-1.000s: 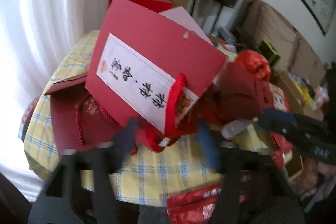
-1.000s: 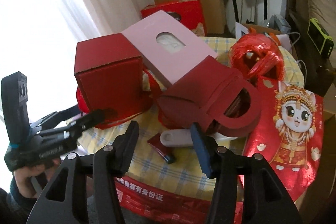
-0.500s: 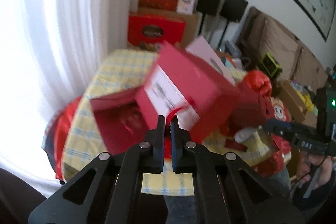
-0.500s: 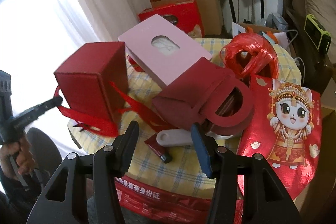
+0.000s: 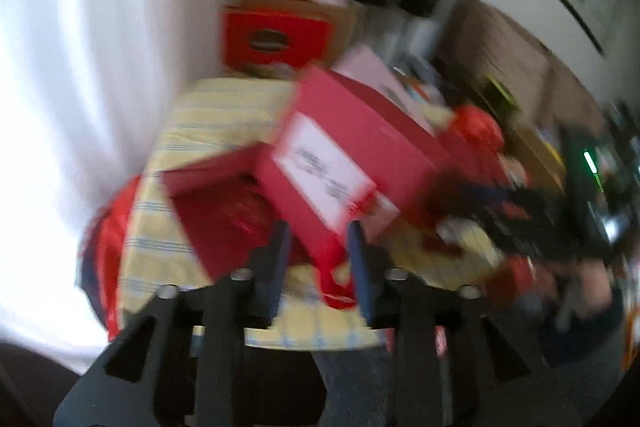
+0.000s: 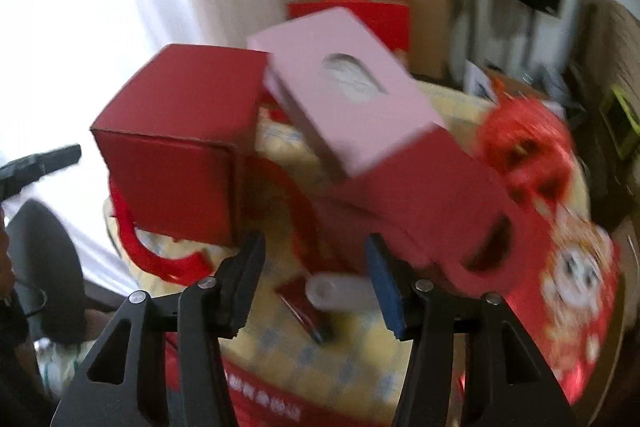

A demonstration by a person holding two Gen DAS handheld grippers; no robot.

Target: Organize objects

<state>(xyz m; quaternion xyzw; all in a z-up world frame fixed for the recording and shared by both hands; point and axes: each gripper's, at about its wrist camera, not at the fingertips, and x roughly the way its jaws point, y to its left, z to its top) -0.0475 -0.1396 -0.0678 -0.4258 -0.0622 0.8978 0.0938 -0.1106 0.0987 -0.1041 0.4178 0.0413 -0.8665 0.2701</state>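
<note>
Apparently mid-sort: the tabletop, under soft checked yellow cloth, carries a matte red cardboard box, perched near its edge with ribbon handle trailing, and a smooth pink window box leaning across. Left claw, jaws just reopening, straddles the ribbon ungripped; right claw hangs released above a white tube.

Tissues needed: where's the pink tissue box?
Right wrist view, centre: the pink tissue box leans tilted between the red box and the dark red carrier.
</note>
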